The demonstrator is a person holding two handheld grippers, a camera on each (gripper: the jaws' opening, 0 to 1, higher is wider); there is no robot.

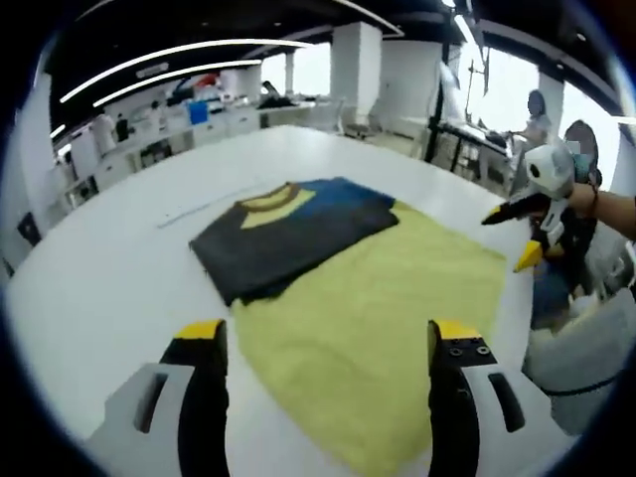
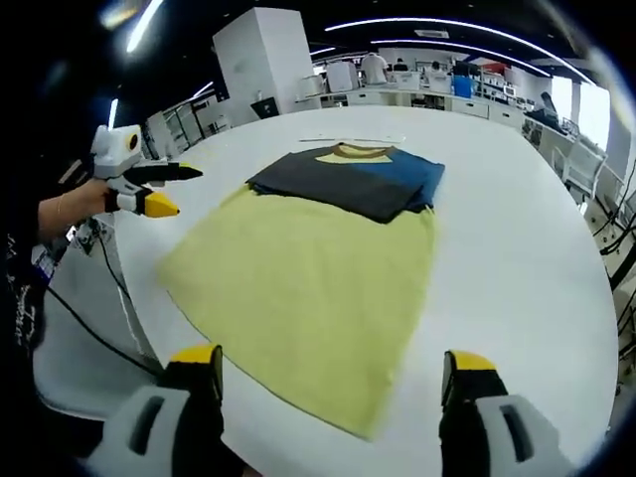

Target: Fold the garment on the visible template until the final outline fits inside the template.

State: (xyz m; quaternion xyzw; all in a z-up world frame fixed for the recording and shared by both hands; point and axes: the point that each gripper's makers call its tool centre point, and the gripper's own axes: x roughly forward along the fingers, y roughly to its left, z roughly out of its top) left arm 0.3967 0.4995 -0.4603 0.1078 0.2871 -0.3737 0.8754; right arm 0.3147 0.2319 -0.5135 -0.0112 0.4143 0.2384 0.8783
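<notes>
Two grippers are held above a white table [image 1: 89, 288], both with jaws spread wide and nothing between them. In the left gripper view, the left gripper [image 1: 323, 338] has its black jaws with yellow tips rising from the bottom edge, parted over the near end of a yellow-green cloth template [image 1: 397, 318] that lies flat on the table. Just beyond the jaw tips and a little to the left, the folded garment [image 1: 293, 229] rests on the far end of the template: a dark grey and blue T-shirt with a yellow collar. Its left part hangs over the template's edge onto the bare table. Off to the right of this gripper, the right gripper [image 1: 522, 234] is held in a person's hand [image 1: 581, 199] above the template's right side, its two jaws apart and clear of the cloth.

In the right gripper view, the right gripper [image 2: 333, 373] likewise shows both yellow-tipped jaws wide apart, straddling the near corner of the template [image 2: 308, 288]. The garment [image 2: 353, 179] lies straight ahead at the far end of the cloth, collar pointing away. To the left, the left gripper [image 2: 169, 189] is held by a hand [image 2: 94, 204] beside the template's left edge, jaws apart and holding nothing.

Farther out are desks, white pillars, ceiling light strips and people in the background.
</notes>
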